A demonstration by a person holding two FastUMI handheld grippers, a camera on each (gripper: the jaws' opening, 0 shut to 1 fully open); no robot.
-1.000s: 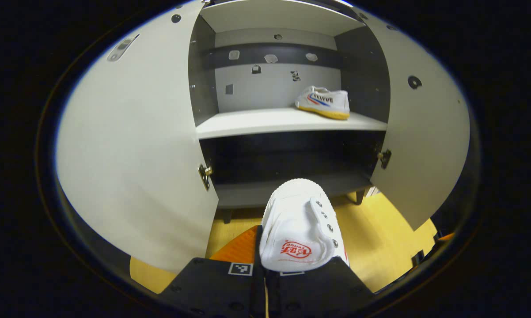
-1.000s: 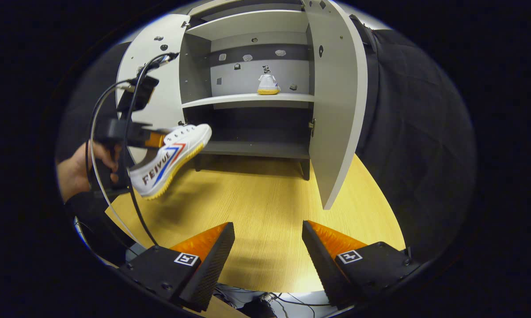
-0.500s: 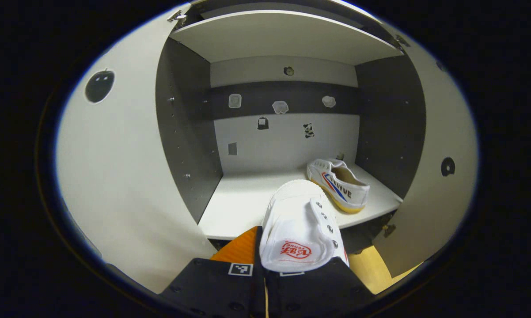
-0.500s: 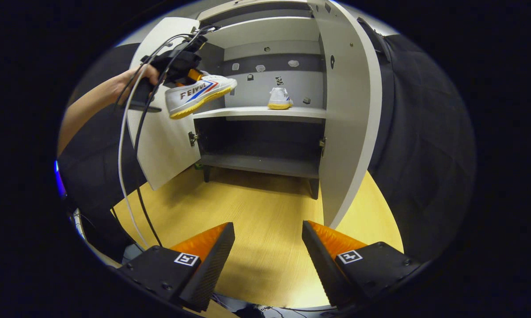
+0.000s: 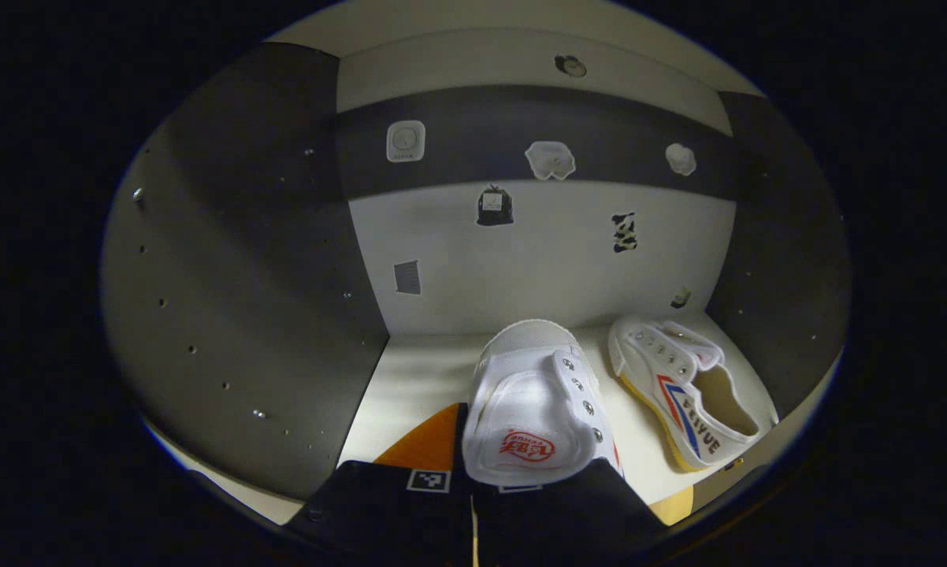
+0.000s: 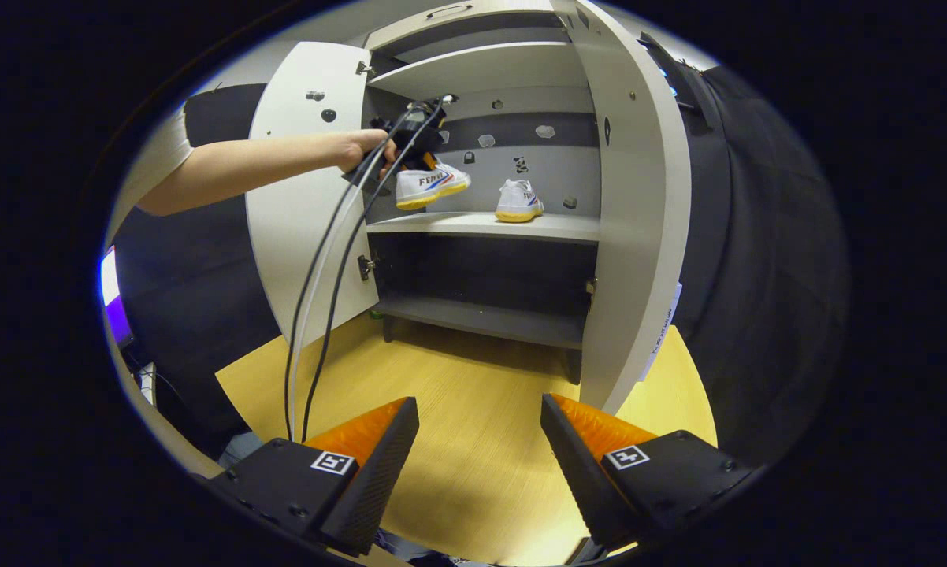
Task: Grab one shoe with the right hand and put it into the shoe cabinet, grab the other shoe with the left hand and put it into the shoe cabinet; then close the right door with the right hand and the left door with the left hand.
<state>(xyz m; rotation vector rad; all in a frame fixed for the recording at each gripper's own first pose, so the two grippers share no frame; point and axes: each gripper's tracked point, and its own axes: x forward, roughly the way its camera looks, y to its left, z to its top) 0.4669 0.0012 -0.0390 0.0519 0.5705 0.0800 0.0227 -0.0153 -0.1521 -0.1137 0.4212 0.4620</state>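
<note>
Shoe: light, soft canvas; left gripper pinching its heel over the shelf; right gripper hanging agape, empty.

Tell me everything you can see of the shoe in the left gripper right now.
The held shoe is a white canvas sneaker with metal eyelets, a red logo on its tongue and a yellow sole. The left gripper clamps it at the heel end, toe pointing into the cabinet. In the right gripper view it hangs above the upper shelf, left of the shoe already placed.
</note>
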